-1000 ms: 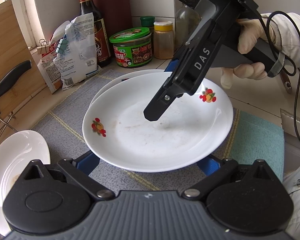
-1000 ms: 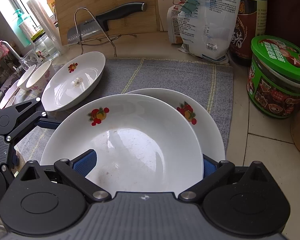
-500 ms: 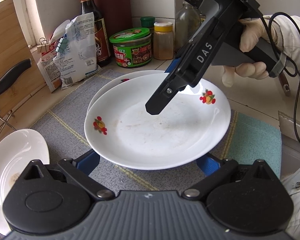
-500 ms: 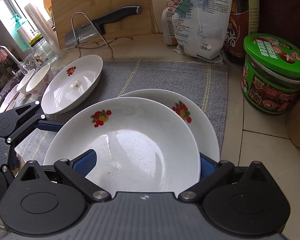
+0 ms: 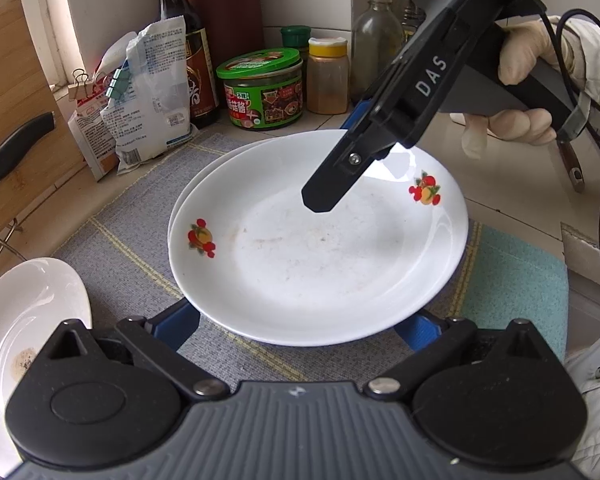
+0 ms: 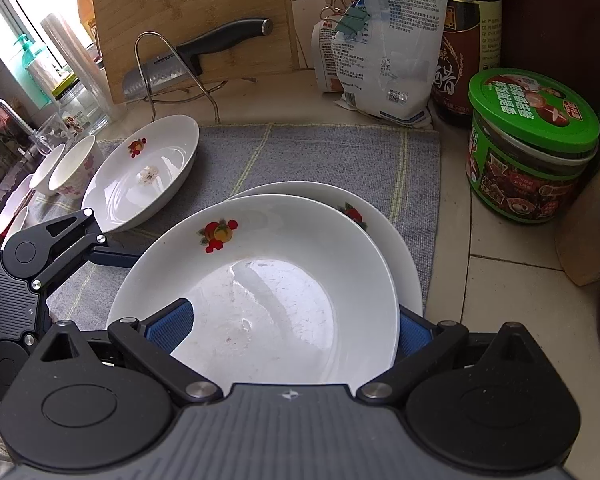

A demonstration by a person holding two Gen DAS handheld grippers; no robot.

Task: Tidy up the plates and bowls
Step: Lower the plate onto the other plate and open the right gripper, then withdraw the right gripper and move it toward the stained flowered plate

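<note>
1. So, nearest the left wrist camera, the left gripper (image 5: 300, 322) is spread wide, its blue pads parked under the near rim of the top plate (image 5: 320, 248); whether the plate is actually touched can't be told.
2. From the right wrist camera, the right gripper (image 6: 288, 320) is seen pinching that same top plate by its edge, one blue pad inside the dish, the other behind the rim.
3. That fruit-printed plate, smeared with a bit of residue, is held right over a second plate (image 6: 384, 220) of the same pattern, slightly offset, so only a crescent of the lower one gets seen.
4. Both plates are found on the grey dish mat (image 6: 320, 156).
5. Off to the left, a third plate (image 6: 140, 180) with a crumb spot is resting on the mat's edge, and small bowls (image 6: 72, 168) are sat just beyond it.
6. Further back, a green-lidded jar (image 5: 262, 88), a white bag (image 5: 152, 92), a soy sauce bottle (image 5: 188, 52), and a cleaver (image 6: 188, 60) against a bamboo board (image 6: 196, 16) are lined up.
</note>
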